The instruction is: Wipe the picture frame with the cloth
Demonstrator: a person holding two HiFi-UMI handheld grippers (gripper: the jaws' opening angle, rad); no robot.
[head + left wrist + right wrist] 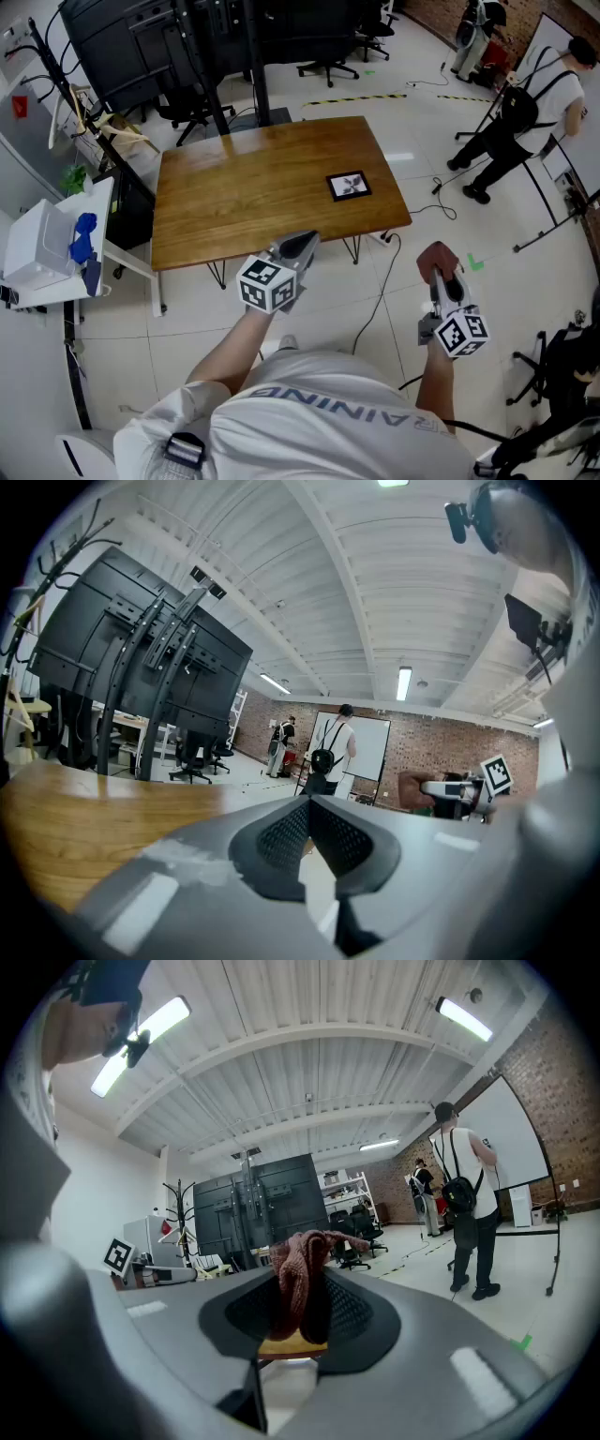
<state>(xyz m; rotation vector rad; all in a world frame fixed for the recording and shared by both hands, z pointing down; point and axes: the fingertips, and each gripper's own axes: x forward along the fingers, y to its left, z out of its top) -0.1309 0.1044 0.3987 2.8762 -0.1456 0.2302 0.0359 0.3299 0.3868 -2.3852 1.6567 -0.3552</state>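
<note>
Cloth [437, 257] was held short of the table [234, 202].
It was clamped in the right gripper [441, 279]; left gripper [302, 242] was closed, empty; frame [349, 185] lay near the right edge.

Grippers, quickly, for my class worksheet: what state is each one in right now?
Left gripper: closed, nothing between its jaws.
Right gripper: closed on the reddish-brown cloth.

One wooden counter [253, 187], one picture frame [349, 185] and one reddish cloth [437, 257] are shown, along with two grippers: left gripper [298, 246], right gripper [441, 279].
</note>
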